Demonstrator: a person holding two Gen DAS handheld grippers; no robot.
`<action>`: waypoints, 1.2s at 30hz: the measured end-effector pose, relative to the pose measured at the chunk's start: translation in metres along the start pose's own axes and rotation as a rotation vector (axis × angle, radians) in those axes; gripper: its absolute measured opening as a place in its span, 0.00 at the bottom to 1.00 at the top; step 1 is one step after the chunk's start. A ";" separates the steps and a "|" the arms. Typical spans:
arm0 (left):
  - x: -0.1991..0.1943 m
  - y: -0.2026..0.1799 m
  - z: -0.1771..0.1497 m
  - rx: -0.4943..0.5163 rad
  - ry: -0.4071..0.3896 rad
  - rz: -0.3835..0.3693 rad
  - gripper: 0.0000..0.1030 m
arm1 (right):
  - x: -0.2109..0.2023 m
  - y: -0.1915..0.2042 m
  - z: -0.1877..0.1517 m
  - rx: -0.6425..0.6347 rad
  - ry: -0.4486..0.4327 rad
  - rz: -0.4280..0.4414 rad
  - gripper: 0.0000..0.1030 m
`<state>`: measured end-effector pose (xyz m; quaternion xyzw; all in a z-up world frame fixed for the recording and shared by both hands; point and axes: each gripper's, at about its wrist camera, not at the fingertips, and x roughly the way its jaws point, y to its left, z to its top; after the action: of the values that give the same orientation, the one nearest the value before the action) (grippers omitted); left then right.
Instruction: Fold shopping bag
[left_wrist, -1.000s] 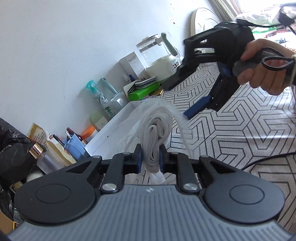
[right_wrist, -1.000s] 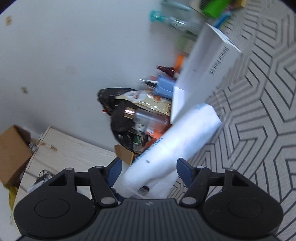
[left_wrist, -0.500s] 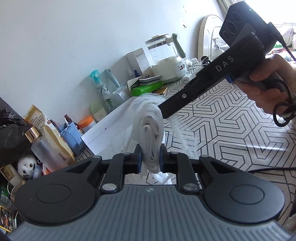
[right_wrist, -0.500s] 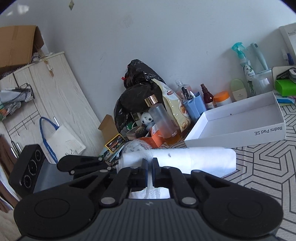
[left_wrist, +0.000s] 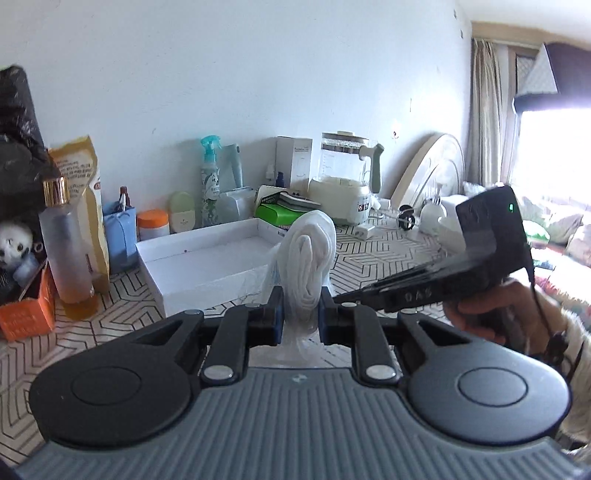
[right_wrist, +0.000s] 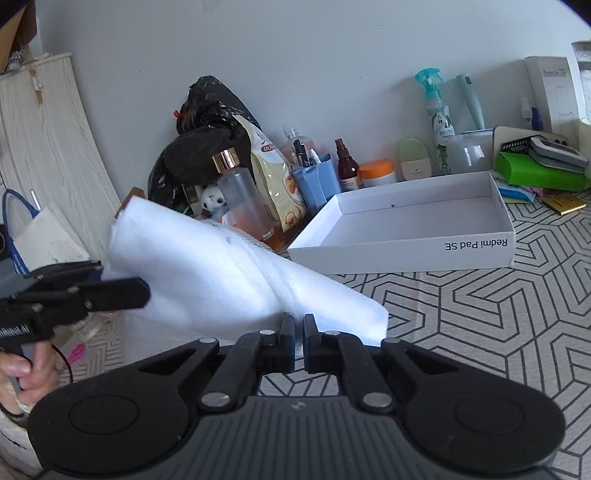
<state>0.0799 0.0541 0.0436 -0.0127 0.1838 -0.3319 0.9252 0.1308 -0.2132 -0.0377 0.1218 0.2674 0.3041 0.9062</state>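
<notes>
Mid-fold: shopping bag (right_wrist: 229, 273) bunched into thick band, clamped end-on in left gripper (left_wrist: 298, 314); right gripper (right_wrist: 299, 328) pinched on band's near edge; final tuck pending.

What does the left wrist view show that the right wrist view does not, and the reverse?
Only the left wrist view shows the glass kettle, the curtain and the bright window. Only the right wrist view shows the wooden cabinet and the print "Redmi Pad SE" on the white box. Both show the white shopping bag, pinched by the left gripper and right gripper, and the teal spray bottle.
</notes>
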 end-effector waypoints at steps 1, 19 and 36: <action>0.001 0.005 0.001 -0.031 -0.001 -0.002 0.16 | -0.003 -0.001 -0.002 -0.008 0.001 -0.004 0.10; 0.029 0.021 0.018 -0.200 0.070 0.018 0.16 | -0.045 0.096 0.008 -0.540 -0.204 0.111 0.45; 0.035 0.035 0.014 -0.294 0.107 -0.016 0.16 | 0.008 0.120 0.001 -0.562 0.085 0.188 0.02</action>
<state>0.1307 0.0585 0.0396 -0.1318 0.2794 -0.3091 0.8994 0.0791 -0.1142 0.0059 -0.1224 0.1982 0.4537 0.8602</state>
